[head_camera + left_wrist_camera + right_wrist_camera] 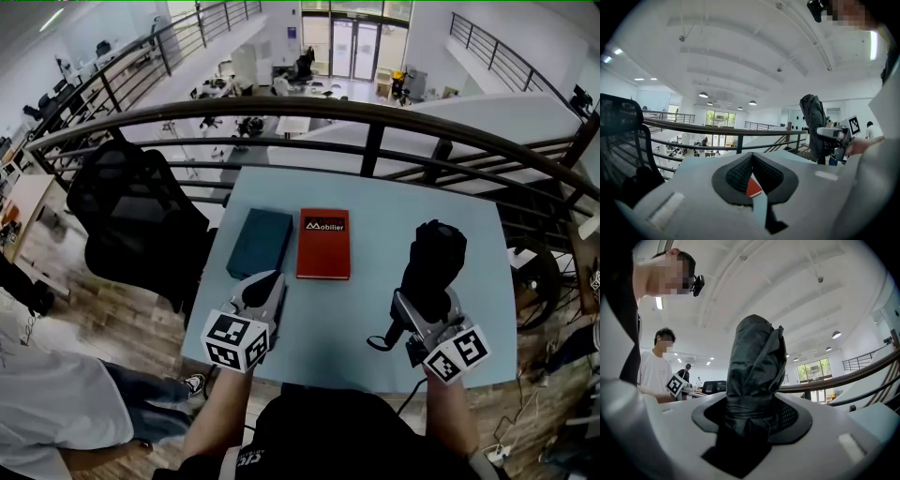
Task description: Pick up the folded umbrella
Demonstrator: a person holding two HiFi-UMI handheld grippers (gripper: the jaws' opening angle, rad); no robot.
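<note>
The folded black umbrella stands upright over the right part of the light blue table, and my right gripper is shut on its lower part. In the right gripper view the umbrella's wrapped fabric fills the gap between the dark pads. A thin strap loop hangs below it. My left gripper hovers at the table's front left, jaws shut with nothing in them; in its own view the left gripper's tips meet. From there the umbrella shows at the right.
A teal book and a red book lie side by side in the table's middle. A dark metal railing runs behind the table. A black office chair stands at the left. A person in white stands at the lower left.
</note>
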